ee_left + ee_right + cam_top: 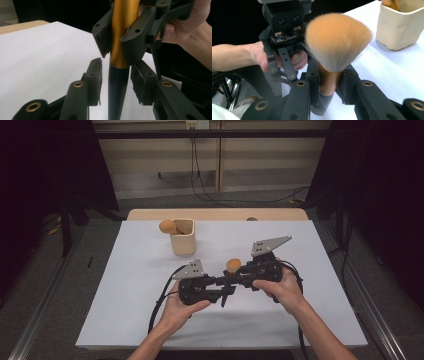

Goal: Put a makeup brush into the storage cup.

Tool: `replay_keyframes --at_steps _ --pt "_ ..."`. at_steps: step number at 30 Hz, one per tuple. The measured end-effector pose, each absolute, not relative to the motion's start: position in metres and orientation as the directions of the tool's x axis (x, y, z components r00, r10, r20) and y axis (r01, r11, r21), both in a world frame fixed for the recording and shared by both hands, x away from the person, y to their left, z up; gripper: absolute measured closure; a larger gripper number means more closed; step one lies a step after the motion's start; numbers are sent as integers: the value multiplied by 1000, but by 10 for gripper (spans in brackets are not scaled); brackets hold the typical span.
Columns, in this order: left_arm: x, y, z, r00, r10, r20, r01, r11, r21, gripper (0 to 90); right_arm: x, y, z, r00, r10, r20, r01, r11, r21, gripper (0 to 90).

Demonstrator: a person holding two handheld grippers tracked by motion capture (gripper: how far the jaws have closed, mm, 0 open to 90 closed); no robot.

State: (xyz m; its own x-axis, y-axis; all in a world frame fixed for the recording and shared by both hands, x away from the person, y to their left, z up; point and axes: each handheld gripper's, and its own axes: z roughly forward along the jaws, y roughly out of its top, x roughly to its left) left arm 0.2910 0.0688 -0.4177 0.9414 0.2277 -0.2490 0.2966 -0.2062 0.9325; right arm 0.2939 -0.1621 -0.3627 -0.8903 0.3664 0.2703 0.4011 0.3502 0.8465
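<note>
A makeup brush with orange bristles point(337, 37), a gold ferrule point(122, 25) and a black handle point(118, 95) is held upright above the middle of the white sheet. My right gripper point(331, 75) is shut on the ferrule just under the bristles. My left gripper point(117, 63) faces it from the left, its jaws on either side of the black handle with a thin gap at each pad. In the high view the brush head point(233, 265) sticks up between the two grippers, left gripper point(225, 289) and right gripper point(236, 277) meeting tip to tip.
A cream cup point(182, 237) stands at the back left of the white sheet point(150, 310), with a second orange brush point(167, 226) leaning out of it. A wooden table edge point(215, 214) runs behind the sheet. Cables trail from both grippers toward the person.
</note>
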Motion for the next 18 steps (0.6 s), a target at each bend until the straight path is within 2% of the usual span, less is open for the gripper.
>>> replay_keyframes --at_steps 9,18 --pt "291 69 -418 945 212 -250 293 -202 934 728 293 -161 -364 -892 361 273 400 348 848 729" --pt "288 67 -418 949 226 -217 262 -192 946 742 293 -162 -364 -890 362 278 403 338 850 726"
